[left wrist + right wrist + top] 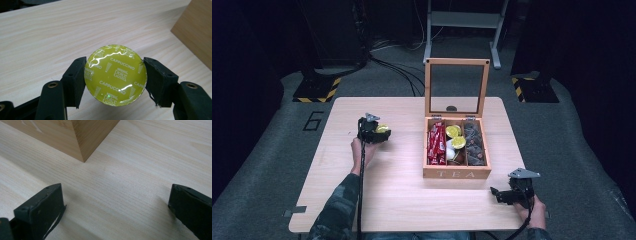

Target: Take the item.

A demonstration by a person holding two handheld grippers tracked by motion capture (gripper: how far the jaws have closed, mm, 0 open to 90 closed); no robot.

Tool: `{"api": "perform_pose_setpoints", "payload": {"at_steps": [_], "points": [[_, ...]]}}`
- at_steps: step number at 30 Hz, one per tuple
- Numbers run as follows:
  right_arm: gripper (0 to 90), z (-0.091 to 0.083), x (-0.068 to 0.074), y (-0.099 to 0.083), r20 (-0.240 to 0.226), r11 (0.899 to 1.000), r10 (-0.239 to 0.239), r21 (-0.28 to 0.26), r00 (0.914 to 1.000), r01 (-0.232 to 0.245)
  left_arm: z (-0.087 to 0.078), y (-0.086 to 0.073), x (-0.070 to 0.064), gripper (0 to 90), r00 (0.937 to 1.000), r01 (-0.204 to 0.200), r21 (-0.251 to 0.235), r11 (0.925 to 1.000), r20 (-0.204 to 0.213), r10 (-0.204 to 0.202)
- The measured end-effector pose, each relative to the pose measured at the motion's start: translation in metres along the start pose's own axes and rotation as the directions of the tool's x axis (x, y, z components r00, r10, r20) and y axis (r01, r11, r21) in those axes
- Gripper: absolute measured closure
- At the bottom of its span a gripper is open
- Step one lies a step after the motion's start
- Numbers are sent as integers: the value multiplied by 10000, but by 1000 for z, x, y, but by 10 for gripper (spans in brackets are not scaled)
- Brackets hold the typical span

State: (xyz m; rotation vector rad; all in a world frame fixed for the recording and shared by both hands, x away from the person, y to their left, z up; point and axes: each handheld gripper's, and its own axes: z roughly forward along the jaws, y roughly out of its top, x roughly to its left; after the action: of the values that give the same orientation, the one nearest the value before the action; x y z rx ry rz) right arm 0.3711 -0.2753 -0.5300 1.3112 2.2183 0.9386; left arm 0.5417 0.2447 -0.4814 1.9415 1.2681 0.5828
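One yellow-green capsule sits clamped between the jaws of the left gripper, left of centre in the high view; its round foil lid, printed "Cappuccino", faces the left gripper view's camera, and being a disc it shows no long axis; two more yellow capsules lie in the middle compartment of the one open tea box; the right gripper, lower right, gapes wide over the bare table, grasping nothing.

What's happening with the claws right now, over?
Left claw shut on yellow capsule, over bare table. Right claw open, empty, beside tea box. Nothing in the way.
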Motion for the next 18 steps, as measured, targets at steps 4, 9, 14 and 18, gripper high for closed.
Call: {"api": "perform_pose_setpoints", "payload": {"at_steps": [4, 9, 14, 18], "points": [[0, 0, 0, 0, 1, 10000, -3, -2, 10000, 3, 9, -5, 3, 377, 9997, 147, 193, 9997, -192, -144], [0, 0, 0, 0, -1, 10000, -1, 0, 10000, 1, 16, -9, 7, 376, 9996, 197, 406, 9990, -228, -188], [0, 0, 0, 0, -1, 10000, 0, 0, 10000, 0, 21, -12, 9, 376, 9991, 386, 523, 9979, -209, -376], [0, 0, 0, 0, -1, 10000, -6, -1, 10000, 6, 23, -14, 10, 376, 9985, 517, 430, 9977, -216, -509]]}}
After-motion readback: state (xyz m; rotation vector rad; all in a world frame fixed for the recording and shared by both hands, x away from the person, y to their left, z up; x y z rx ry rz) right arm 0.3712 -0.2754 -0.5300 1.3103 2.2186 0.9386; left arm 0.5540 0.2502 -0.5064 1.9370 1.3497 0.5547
